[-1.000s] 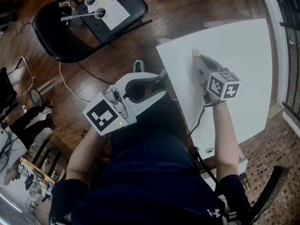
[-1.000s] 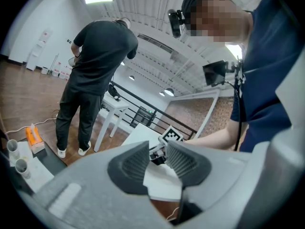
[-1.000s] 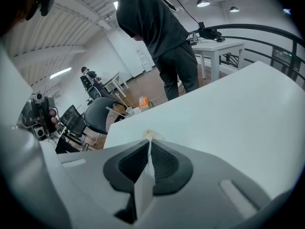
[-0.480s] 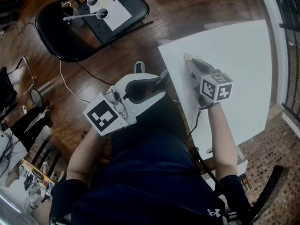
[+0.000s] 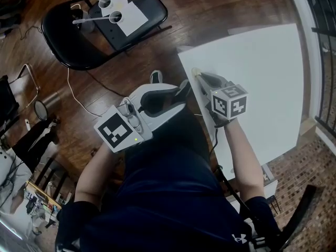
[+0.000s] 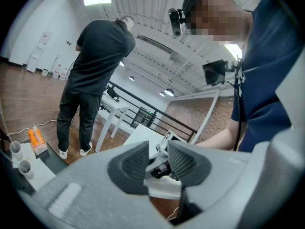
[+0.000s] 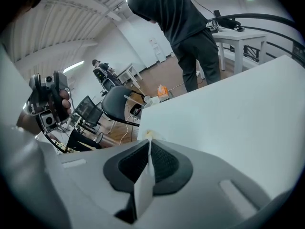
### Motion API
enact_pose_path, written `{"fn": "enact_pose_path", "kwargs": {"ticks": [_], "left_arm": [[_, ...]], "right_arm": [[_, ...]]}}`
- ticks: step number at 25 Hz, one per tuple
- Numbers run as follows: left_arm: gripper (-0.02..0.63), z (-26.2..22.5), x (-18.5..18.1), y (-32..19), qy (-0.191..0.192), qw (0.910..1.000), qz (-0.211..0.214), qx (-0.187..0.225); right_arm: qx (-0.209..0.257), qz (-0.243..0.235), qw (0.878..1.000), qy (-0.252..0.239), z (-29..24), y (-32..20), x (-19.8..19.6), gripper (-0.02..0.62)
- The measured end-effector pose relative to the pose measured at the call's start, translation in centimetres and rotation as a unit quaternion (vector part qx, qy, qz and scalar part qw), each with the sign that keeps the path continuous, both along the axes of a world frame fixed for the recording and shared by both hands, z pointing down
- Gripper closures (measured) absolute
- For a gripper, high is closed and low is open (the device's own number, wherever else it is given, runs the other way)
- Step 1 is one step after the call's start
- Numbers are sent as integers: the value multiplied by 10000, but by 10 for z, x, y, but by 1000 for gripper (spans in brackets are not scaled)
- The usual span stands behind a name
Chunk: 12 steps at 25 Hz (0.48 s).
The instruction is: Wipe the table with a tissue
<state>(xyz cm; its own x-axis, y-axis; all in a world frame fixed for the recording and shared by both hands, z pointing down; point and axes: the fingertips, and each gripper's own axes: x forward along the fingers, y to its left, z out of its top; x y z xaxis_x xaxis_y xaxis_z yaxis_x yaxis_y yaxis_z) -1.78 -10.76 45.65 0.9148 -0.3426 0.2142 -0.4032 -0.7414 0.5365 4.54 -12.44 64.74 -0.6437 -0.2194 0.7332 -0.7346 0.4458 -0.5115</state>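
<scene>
Head view: a white worktop [image 5: 262,77] fills the two o'clock area. Left tool [image 6: 158,159] hangs beside it, jaws apart, holding nothing. Right tool [image 5: 199,77] is clamped on a tissue [image 7: 143,187] near the worktop's nine o'clock edge. Tissue is likely light, limp and easily torn, so best pinched by a fold. It looks thin and white.

The right gripper [image 5: 201,77], pinching the tissue [image 5: 195,71], has slid left across the white table [image 5: 262,77], from well inside the tabletop to just beside its left edge, and come slightly nearer
</scene>
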Motion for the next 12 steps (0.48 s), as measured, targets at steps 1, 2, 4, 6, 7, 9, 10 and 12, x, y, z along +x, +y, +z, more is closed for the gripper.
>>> {"fn": "enact_pose_path", "kwargs": {"ticks": [1,2,4,6,7,9,10,12], "left_arm": [[485,0,0,0,3,10000,-6,0],[485,0,0,1,1,10000,-11,4],[485,0,-1,1,-7,10000,-16,19],[485,-2,-2,1,7,10000,-23,34],[485,-5,-3,1,27,10000,-32,40],[485,-10,-7,1,77,9999,-64,60],[485,-13,-9,0,102,9999,-88,71],[485,-18,-15,-3,148,9997,-172,79]], "right_arm": [[-14,-39,10000,-6,0,2,-2,577],[-21,-68,10000,-13,0,4,-4,577],[-1,-66,10000,-42,0,5,-6,577],[78,-13,9998,-157,-9,5,-9,578],[128,5,9996,-253,-16,6,-12,578],[223,6,9985,-507,-35,11,-22,578],[262,4,9975,-653,-46,13,-28,577],[322,46,9949,-952,-65,18,-39,577]]}}
